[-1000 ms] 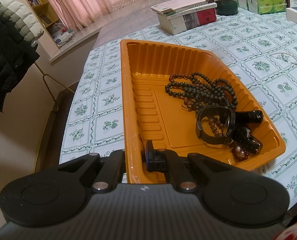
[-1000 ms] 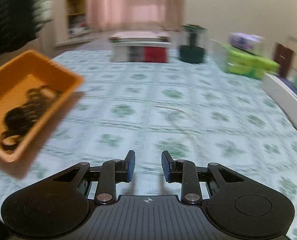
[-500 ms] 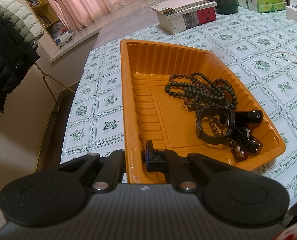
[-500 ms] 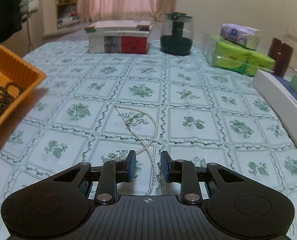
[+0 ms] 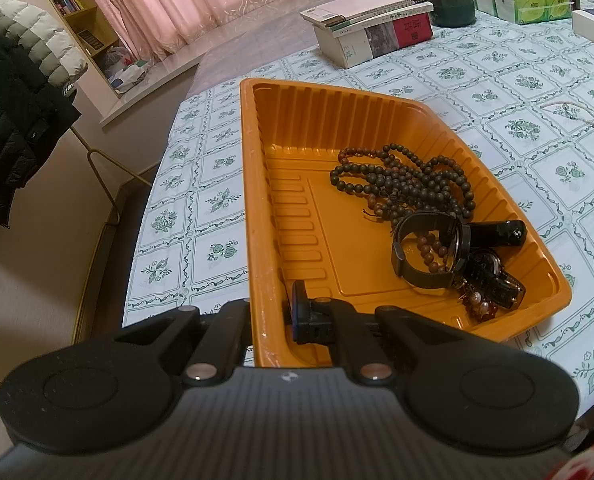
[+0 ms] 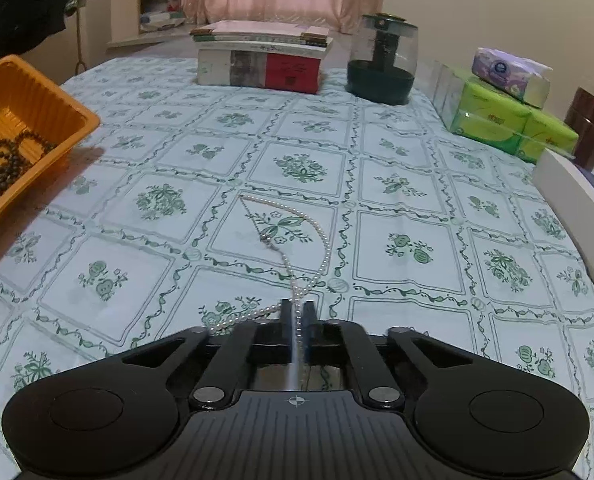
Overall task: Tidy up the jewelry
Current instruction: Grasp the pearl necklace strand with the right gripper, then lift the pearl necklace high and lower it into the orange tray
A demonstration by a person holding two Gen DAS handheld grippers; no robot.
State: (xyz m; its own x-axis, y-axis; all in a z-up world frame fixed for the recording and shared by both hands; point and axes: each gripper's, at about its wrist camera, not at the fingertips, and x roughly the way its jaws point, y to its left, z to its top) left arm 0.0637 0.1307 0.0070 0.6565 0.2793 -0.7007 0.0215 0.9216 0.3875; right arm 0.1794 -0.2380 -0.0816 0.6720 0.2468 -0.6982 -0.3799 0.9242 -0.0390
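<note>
Far counter edge: stacked books [image 6: 263,56], dark glass jar [image 6: 381,66]
Right side: green tissue packs [image 6: 505,124]
Left: hanging black puffer jacket [image 5: 13,120]

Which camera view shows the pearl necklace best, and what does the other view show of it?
The right wrist view: the pearl necklace lies full-length on the tablecloth, its near end pinched in the shut right gripper. The left wrist view catches only a faint strand at its right edge.

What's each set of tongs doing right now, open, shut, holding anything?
Left tongs: shut on the orange tray, clamping its near rim.
Right tongs: shut on the pearl necklace, which otherwise lies on the tablecloth.
</note>
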